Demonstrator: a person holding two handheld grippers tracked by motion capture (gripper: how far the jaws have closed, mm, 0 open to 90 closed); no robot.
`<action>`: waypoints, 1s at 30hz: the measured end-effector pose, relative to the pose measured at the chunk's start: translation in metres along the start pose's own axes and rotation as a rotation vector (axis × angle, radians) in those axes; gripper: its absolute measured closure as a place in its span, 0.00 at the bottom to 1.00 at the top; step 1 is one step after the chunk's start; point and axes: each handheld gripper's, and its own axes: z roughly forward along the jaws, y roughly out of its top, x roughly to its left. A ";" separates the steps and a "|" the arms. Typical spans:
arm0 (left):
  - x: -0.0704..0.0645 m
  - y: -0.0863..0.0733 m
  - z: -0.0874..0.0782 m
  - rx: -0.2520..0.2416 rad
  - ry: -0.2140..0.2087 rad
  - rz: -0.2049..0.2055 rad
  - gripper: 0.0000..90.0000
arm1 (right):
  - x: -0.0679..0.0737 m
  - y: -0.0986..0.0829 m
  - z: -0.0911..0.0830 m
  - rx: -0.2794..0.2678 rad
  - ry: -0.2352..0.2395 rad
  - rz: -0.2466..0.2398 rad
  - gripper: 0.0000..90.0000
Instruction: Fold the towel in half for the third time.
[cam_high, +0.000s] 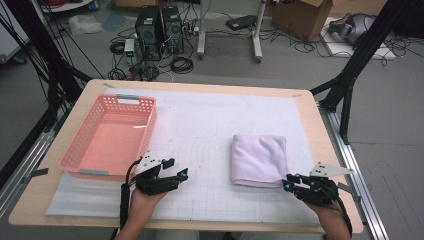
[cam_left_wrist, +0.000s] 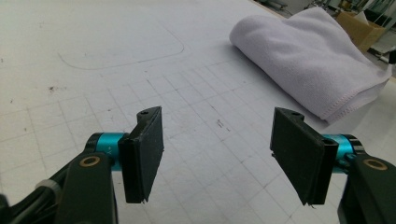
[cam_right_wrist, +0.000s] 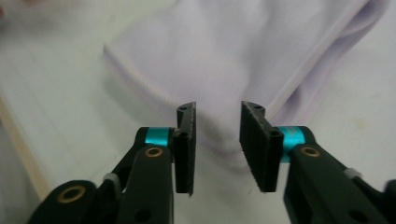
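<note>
From the high view, the folded lilac towel (cam_high: 259, 160) lies on the table's white grid mat (cam_high: 200, 135), right of the pink basket (cam_high: 107, 135), with my right gripper (cam_high: 289, 181) near its front right corner. My left gripper (cam_left_wrist: 219, 156) gapes wide over bare mat, holding nothing, the towel up ahead. In the right gripper view the jaws stand part-open and empty before the hemmed corner (cam_right_wrist: 219, 154); I judge it soft, light and floppy, best pinched through every layer there.

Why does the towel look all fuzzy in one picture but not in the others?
In the right gripper view the towel sits very close to the camera and is blurred, while the right gripper looks sharper. In the left gripper view the towel and the mat's grid lines are crisp. The high view is evenly lit, with only soft shadows by the basket.
</note>
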 end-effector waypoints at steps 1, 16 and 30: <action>0.000 0.000 0.000 0.000 -0.001 -0.002 0.39 | 0.000 0.000 0.000 0.000 0.000 0.000 0.68; 0.000 0.000 0.000 0.001 -0.002 -0.001 0.39 | -0.027 0.026 0.058 0.128 -0.356 0.038 0.61; -0.002 -0.001 0.002 0.006 -0.007 0.001 0.39 | -0.026 0.075 0.079 0.073 -0.248 -0.023 0.75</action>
